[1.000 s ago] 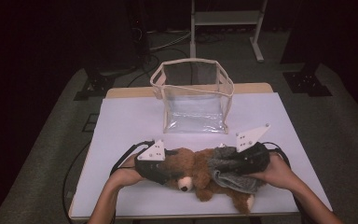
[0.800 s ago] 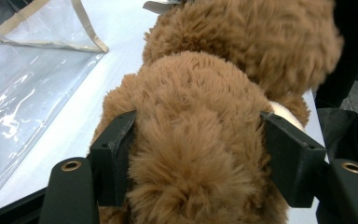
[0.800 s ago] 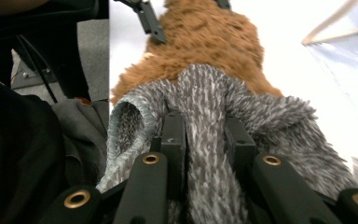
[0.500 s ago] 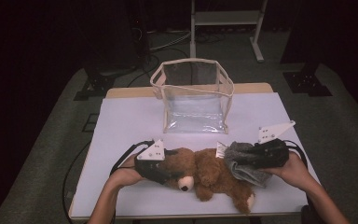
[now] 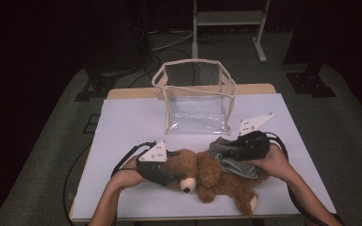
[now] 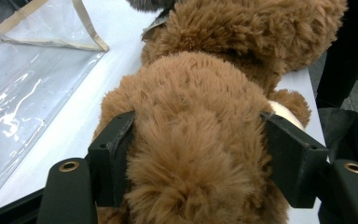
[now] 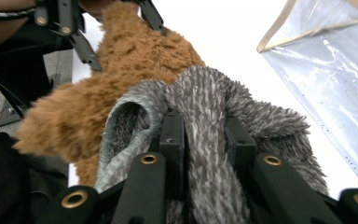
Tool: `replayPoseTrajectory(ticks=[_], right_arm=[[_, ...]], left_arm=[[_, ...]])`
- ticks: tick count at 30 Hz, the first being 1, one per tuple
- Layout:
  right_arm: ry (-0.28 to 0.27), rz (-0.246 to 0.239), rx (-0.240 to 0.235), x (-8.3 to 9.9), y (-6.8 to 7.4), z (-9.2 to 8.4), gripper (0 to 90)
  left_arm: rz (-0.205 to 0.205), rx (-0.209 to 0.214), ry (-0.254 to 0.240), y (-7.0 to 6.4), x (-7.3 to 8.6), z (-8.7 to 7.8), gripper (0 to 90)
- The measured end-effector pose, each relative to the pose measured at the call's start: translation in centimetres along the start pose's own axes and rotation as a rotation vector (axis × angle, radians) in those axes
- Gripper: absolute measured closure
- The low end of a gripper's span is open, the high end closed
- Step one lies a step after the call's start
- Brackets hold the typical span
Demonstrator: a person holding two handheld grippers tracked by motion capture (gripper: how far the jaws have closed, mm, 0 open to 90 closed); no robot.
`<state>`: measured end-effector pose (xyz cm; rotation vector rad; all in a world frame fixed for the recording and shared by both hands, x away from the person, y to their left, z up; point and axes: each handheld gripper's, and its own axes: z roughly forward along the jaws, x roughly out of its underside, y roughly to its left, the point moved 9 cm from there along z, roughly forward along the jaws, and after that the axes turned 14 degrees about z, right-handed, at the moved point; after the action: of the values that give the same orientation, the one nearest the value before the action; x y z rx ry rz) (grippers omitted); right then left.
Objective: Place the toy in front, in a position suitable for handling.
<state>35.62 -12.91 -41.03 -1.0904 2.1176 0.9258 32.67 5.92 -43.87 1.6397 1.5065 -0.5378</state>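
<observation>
Pulled further toward the right edge of the table (image 5: 122,117) than a second ago, the right claw (image 7: 204,135) stays clenched on a fold of grey fuzzy cloth (image 5: 231,160), drawing it off the body of a brown teddy bear (image 5: 217,176). The left claw (image 6: 193,154) grasps the bear's head between wide-set jaws, the bear lying on its side near the front of the white table, with a clear plastic bag (image 5: 195,101) with beige trim standing upright just behind it
</observation>
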Motion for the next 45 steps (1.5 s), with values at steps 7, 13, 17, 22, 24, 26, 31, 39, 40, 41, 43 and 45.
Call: replayPoseTrajectory(ticks=[7, 13, 17, 22, 24, 26, 31, 39, 40, 41, 43, 45], right_arm=[[-0.058, 0.079, -0.047, 2.0, 0.4, 0.2, 72.8], [-0.145, 0.087, -0.065, 4.2, 2.2, -0.5, 73.0], [-0.149, 0.061, -0.047, 4.9, 3.1, -0.7, 73.0], [-0.156, 0.056, -0.05, 4.8, 2.9, -0.6, 72.9], [-0.158, 0.055, -0.049, 4.8, 2.9, -0.6, 72.9], [-0.164, 0.054, -0.041, 4.8, 2.7, -0.7, 72.9], [-0.177, 0.059, -0.051, 4.8, 2.5, -0.8, 72.9], [-0.176, 0.051, -0.044, 4.9, 2.6, -0.7, 72.8], [-0.177, 0.051, -0.044, 4.9, 2.6, -0.7, 72.9], [-0.177, 0.054, -0.043, 4.9, 2.6, -0.8, 72.8], [-0.179, 0.055, -0.04, 4.9, 2.5, -0.8, 72.8], [-0.178, 0.057, -0.039, 4.9, 2.4, -0.8, 72.7]], left_arm=[[-0.05, 0.033, -0.066, 0.1, -0.7, -0.3, 21.0], [-0.082, 0.038, -0.09, -0.5, -2.0, 0.4, 15.2], [-0.058, 0.035, -0.119, -0.9, -1.7, 1.2, 19.4], [-0.082, 0.02, -0.189, -0.7, -1.1, 0.9, 22.4], [-0.096, 0.002, -0.199, -0.3, -1.1, 0.9, 22.1], [-0.104, -0.004, -0.203, -0.1, -1.2, 0.8, 21.5], [-0.123, -0.032, -0.12, 0.3, -1.0, 0.5, 7.7], [-0.117, 0.023, 0.012, -0.2, -0.4, 1.1, 0.0], [-0.111, 0.029, 0.029, -0.3, -0.3, 1.4, 0.0], [-0.106, 0.037, 0.043, -0.4, -0.3, 1.7, 0.0], [-0.091, 0.058, 0.061, -0.6, -0.3, 2.5, 0.0], [-0.081, 0.063, 0.074, -0.3, -0.5, 2.8, 0.5]])
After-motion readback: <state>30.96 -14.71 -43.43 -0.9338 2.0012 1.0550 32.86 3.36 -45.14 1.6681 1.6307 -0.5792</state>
